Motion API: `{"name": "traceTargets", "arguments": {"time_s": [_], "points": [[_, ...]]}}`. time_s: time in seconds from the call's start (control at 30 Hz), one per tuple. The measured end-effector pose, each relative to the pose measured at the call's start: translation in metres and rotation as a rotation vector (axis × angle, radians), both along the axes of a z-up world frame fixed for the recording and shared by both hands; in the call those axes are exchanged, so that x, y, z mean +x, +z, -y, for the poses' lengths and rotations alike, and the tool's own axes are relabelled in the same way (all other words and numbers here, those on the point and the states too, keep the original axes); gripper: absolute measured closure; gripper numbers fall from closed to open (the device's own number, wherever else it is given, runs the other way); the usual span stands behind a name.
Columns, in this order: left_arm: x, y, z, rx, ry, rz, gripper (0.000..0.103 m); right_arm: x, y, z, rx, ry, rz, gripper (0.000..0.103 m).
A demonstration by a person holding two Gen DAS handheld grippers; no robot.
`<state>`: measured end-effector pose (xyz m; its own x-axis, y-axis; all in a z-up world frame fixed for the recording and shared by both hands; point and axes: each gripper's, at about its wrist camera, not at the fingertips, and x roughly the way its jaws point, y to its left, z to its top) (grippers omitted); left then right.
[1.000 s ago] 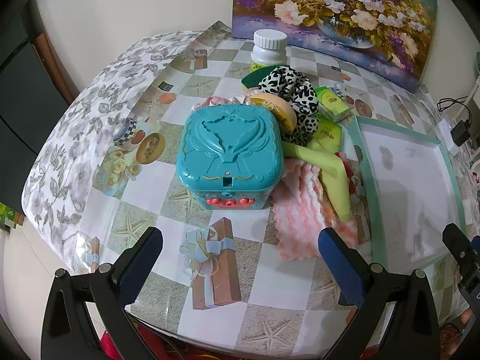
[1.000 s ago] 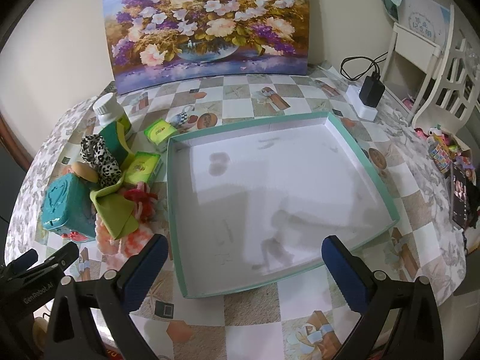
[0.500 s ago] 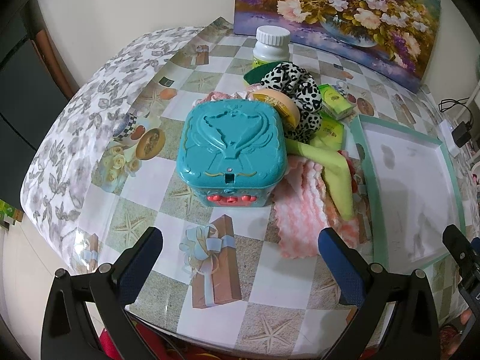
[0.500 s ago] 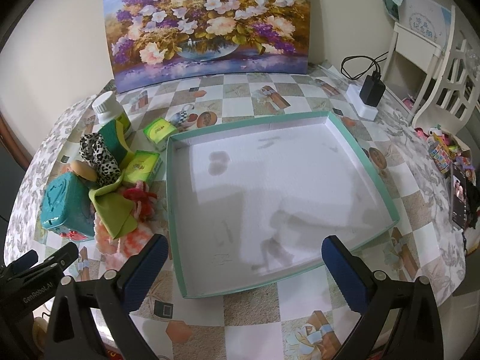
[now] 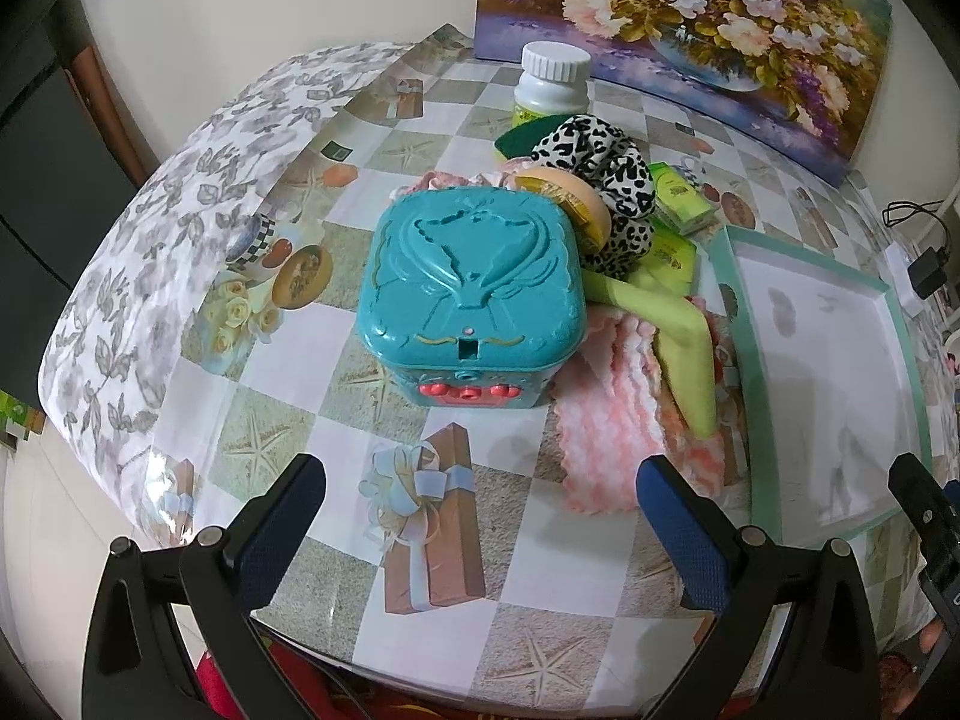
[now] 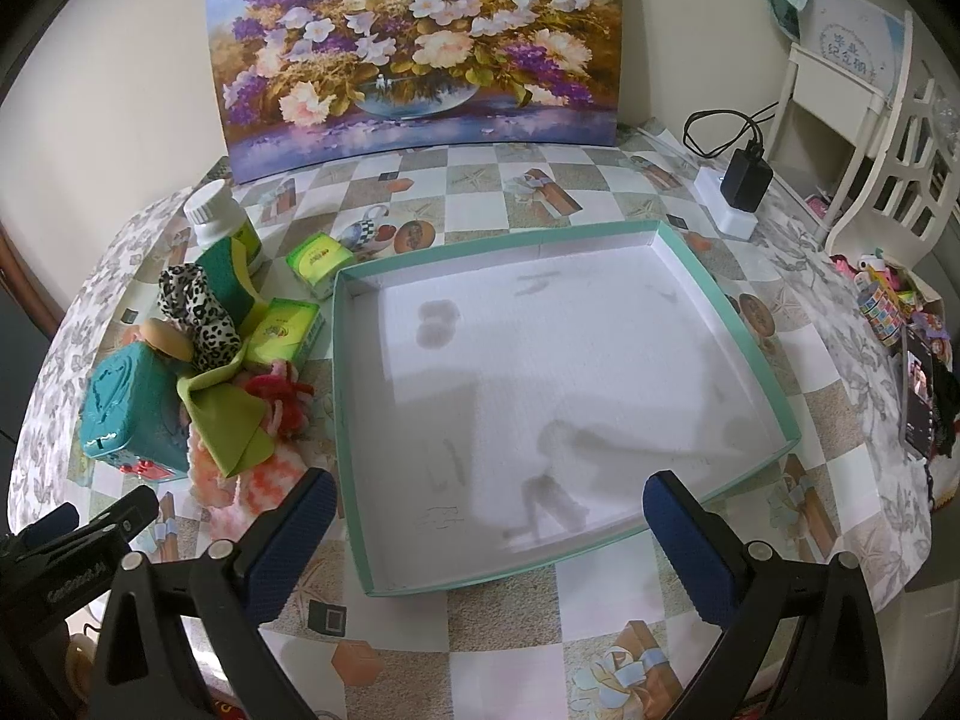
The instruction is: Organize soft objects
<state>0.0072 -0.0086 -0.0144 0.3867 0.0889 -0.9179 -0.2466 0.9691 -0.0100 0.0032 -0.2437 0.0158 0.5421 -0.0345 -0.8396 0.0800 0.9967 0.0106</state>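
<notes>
A pile of soft things lies left of the shallow teal-rimmed tray (image 6: 744,330): a pink fluffy cloth (image 5: 606,408), a green cloth (image 5: 672,330) over it, a leopard-print scrunchie (image 5: 606,174), red yarn (image 6: 282,396) and a green sponge (image 6: 225,279). The tray (image 5: 735,324) holds nothing. My left gripper (image 5: 480,510) hangs open over the table's near edge, in front of the teal plastic box (image 5: 474,294). Open as well, my right gripper (image 6: 486,528) hovers over the tray's near rim. Neither one touches anything.
A white-capped bottle (image 5: 549,90), two small green cartons (image 6: 318,255) (image 6: 282,333) and a tan disc (image 5: 570,198) stand in the pile. A flower painting (image 6: 414,48) leans at the back. A charger (image 6: 741,186) sits far right, beside a white chair (image 6: 870,138).
The left gripper has edged slightly closer to the teal box. The right gripper has barely moved. Both stay open.
</notes>
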Motion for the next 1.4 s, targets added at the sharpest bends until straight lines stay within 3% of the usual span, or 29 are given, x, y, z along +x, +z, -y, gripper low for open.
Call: {"name": "traceTargets", "arguments": {"time_s": [0.97,1.2,1.4], "points": [[0.0,-0.001,-0.007,-0.037,0.038,0.025,0.0,-0.001,-0.001,-0.009,-0.005,0.031,-0.012,0.0],[0.004,-0.005,-0.023,-0.178,0.101,0.056,0.0,0.007,0.0,-0.019,0.05,0.085,0.008,0.0],[0.009,-0.016,-0.029,-0.217,0.153,0.011,0.0,0.022,-0.015,-0.049,0.081,0.208,-0.033,0.0]]}}
